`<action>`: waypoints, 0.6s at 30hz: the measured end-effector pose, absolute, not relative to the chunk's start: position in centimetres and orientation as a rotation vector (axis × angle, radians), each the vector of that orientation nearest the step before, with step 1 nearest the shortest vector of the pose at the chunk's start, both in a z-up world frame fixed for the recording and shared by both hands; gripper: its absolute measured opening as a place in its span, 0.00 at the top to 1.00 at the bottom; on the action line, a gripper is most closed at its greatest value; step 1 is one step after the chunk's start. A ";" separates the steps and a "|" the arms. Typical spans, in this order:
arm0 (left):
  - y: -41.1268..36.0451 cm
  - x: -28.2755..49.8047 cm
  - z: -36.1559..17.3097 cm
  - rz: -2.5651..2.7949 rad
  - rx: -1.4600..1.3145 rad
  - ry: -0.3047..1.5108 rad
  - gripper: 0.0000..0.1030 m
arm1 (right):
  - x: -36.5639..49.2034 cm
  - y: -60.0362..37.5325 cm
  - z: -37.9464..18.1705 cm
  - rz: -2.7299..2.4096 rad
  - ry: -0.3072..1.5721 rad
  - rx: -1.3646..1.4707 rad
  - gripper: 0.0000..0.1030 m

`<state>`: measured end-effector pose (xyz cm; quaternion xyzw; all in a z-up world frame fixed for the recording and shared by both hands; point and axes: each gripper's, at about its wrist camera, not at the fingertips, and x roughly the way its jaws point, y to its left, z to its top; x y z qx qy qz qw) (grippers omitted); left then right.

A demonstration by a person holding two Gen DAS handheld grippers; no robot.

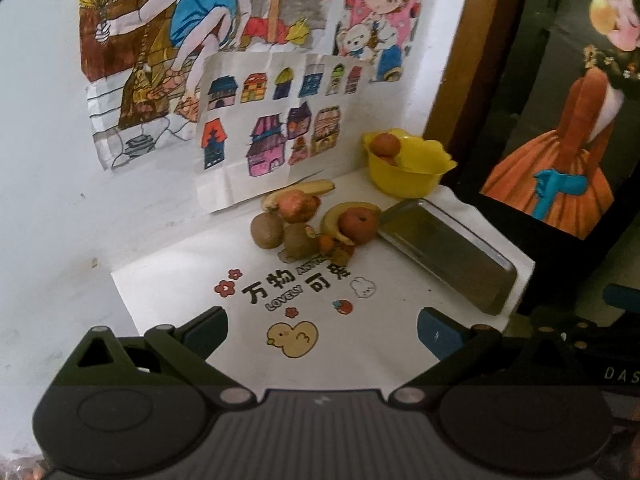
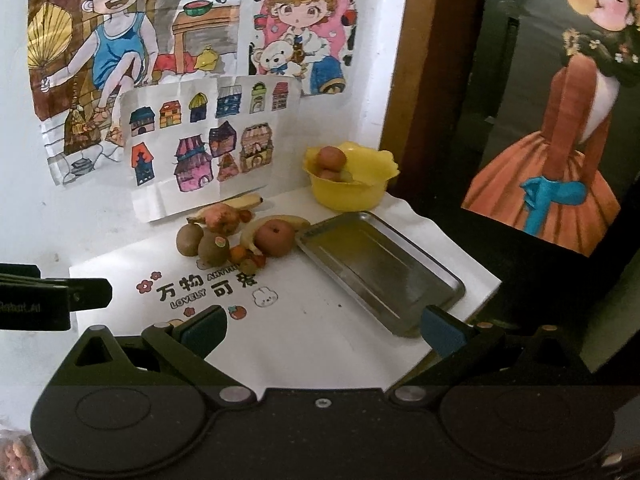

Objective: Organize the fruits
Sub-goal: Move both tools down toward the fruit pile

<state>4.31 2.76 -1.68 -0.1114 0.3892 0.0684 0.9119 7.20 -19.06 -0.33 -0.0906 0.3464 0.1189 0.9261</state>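
Note:
A pile of fruit lies at the back of the white printed mat [image 1: 380,344]: two brown kiwis [image 1: 266,230] [image 2: 189,239], a reddish apple [image 1: 359,225] [image 2: 274,237], bananas [image 1: 308,189] [image 2: 244,202], a pinkish fruit [image 1: 297,206] and small orange pieces [image 1: 326,243]. A yellow bowl [image 1: 404,178] [image 2: 346,192] at the back holds round reddish fruits [image 1: 385,145] [image 2: 331,157]. Beside the pile lies a metal tray [image 1: 452,252] [image 2: 380,268] with nothing in it. My left gripper [image 1: 322,330] and right gripper [image 2: 324,326] both hover open over the mat's near part, holding nothing.
Coloured drawings [image 1: 276,128] lean on the white wall behind the fruit. A dark panel with a painted figure [image 2: 560,184] stands at the right past the mat's edge. The left gripper's body [image 2: 52,296] shows at the left in the right wrist view.

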 end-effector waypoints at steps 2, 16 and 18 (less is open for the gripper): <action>2.9 5.1 -2.1 0.168 -0.239 0.818 0.00 | 8.5 -18.9 -0.8 0.266 0.716 -0.195 0.01; 3.6 12.4 -5.0 0.432 -0.348 0.887 0.00 | 20.9 -16.9 -4.6 0.648 0.764 -0.290 0.01; 3.6 13.4 -5.4 0.476 -0.365 0.887 0.00 | 22.6 -16.3 -5.4 0.692 0.782 -0.322 0.01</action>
